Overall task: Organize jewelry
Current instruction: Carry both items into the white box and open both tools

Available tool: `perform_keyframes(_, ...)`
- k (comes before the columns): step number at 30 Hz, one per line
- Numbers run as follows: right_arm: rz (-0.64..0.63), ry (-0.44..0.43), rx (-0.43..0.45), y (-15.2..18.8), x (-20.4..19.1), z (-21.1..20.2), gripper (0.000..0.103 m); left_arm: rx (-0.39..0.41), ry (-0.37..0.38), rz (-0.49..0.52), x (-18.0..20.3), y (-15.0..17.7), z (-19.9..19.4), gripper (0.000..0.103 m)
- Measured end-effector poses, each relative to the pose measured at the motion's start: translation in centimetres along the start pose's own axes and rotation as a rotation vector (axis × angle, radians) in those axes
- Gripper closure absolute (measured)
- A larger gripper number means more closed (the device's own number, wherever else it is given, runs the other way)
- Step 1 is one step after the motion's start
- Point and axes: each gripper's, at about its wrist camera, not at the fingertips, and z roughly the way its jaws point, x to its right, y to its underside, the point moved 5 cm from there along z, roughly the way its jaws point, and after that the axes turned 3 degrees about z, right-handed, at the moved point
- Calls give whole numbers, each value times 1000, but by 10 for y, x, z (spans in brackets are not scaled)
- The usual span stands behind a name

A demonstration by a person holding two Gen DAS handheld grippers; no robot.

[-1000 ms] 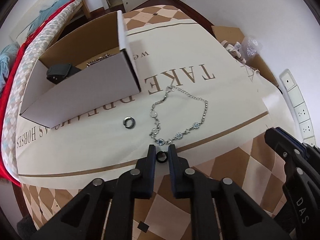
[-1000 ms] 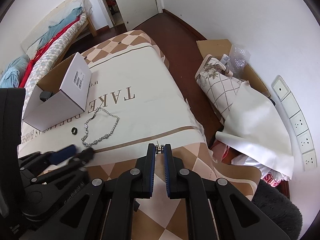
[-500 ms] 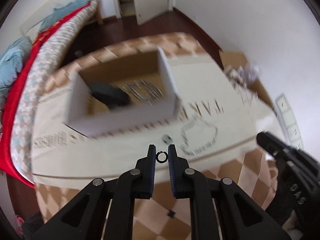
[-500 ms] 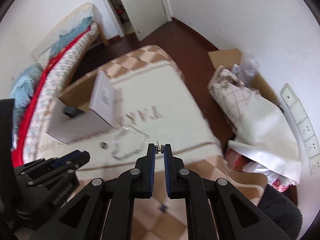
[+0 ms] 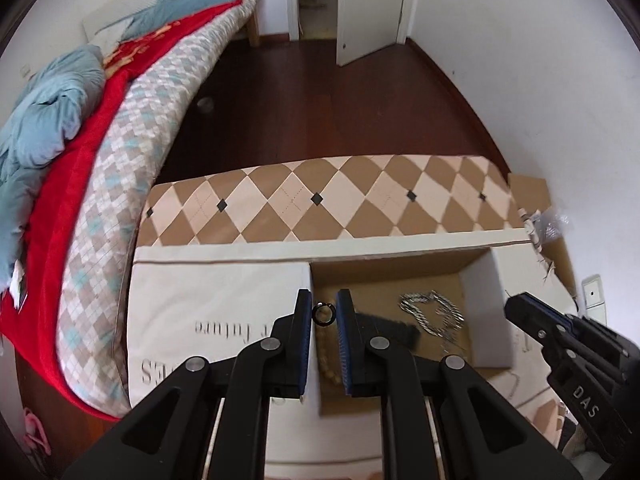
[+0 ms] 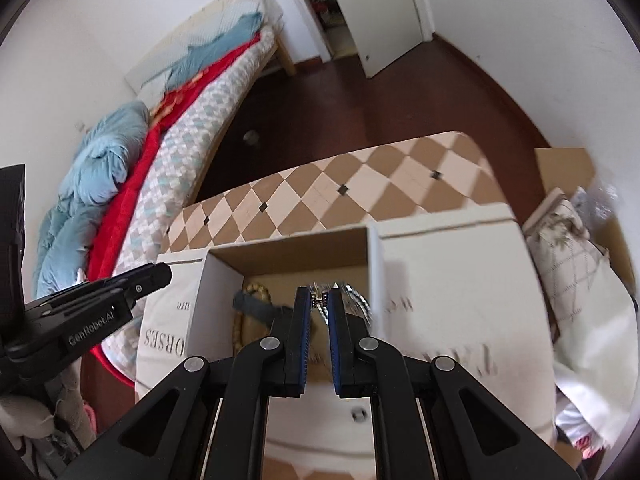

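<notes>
Bedroom with dark wood floor; cloth-covered bench (image 5: 224,300) carrying an open cardboard box (image 5: 484,312). Left hand-held gripper (image 5: 324,315) pinches a dark ring (image 5: 323,314) above the box's left edge. Right hand-held gripper (image 6: 319,300) pinches a small metal jewelry piece (image 6: 319,298) over the box interior, where a silver chain (image 5: 434,314) and a beaded strand (image 5: 326,356) lie.

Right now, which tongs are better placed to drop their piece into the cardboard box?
Left. The left tongs pinch a small dark ring at the open cardboard box. The right tongs hover there too, but their tiny item is unclear.
</notes>
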Motion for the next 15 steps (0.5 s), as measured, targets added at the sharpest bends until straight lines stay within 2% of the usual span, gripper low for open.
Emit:
perform_keyframes(5,-21,33,-69,-19,-2,39,94,-45,18,18,-2,-10,28,92)
perform_keyframes(11,3,41,-89,-28,2,46,92,-85,52,-14,-2,-18,39,87)
perform_keyframes(13,15,31,-83,-29,4,43,87,-71,60,-25,-3,-20,35,81)
perform_keyframes(15,25,29,-72,-31,6,38,68,-53,53,-36,-5,-22,30,69)
